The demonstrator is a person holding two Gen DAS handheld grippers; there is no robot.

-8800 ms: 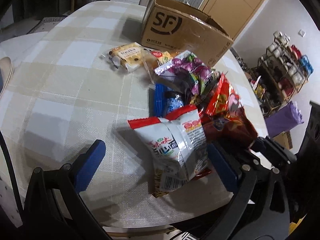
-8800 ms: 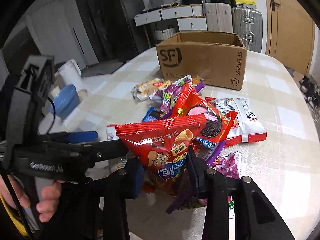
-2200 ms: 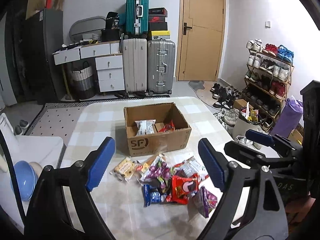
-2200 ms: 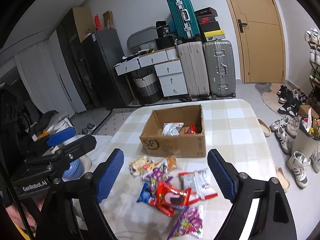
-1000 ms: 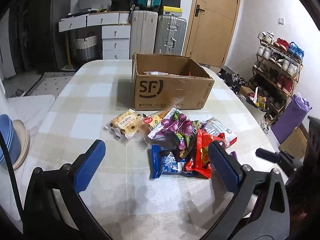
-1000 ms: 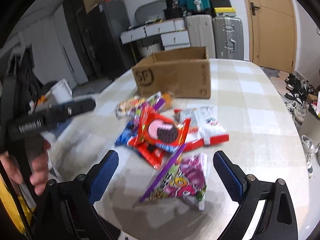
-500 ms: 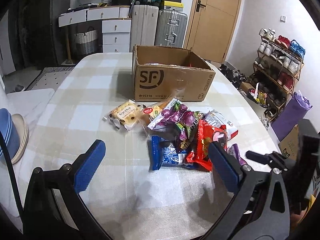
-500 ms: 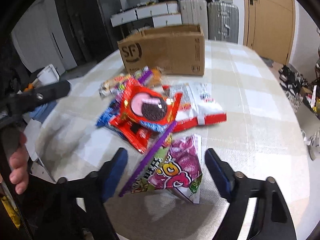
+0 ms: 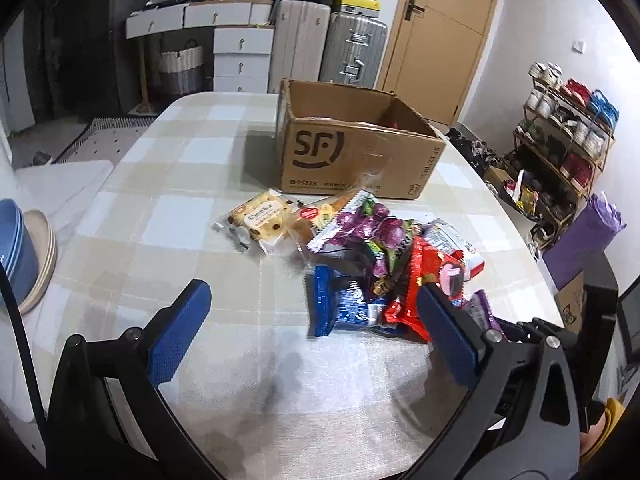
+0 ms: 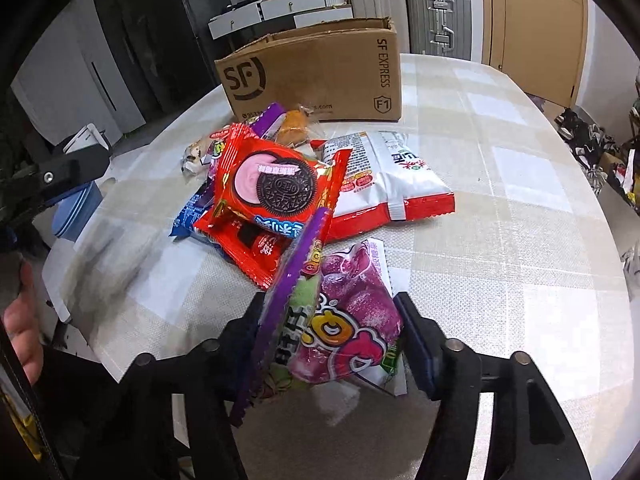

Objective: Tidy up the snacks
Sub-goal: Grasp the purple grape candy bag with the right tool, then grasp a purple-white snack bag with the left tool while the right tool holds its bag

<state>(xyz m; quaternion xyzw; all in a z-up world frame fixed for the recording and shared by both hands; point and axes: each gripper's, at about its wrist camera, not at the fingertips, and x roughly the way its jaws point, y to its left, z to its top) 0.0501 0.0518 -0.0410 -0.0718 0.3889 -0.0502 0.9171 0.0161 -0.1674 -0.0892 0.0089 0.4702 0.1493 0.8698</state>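
A pile of snack packets lies on the checked table [image 9: 168, 216] in front of an open cardboard box [image 9: 352, 152]. My right gripper [image 10: 330, 312] is closing on a purple candy bag [image 10: 348, 320] at the near end of the pile. Both pads press its sides, and its left edge is bunched upright. Behind it lie a red Oreo pack [image 10: 272, 184] and a white-and-red bag [image 10: 384, 176]. My left gripper [image 9: 312, 294] hangs open above the table, holding nothing. Just beyond it lie a blue packet [image 9: 344, 308] and a yellow cake packet [image 9: 260, 216].
A stack of blue and beige bowls [image 9: 16, 248] sits left of the table. A shoe rack [image 9: 560, 132] stands at the right, suitcases [image 9: 352, 52] and drawers behind. A person's hand [image 10: 20, 328] holds the left gripper's handle. The table's near edge is close below both grippers.
My right gripper sank onto the purple candy bag and its jaws closed from wide apart to pressing on it. The left gripper stayed open and barely moved.
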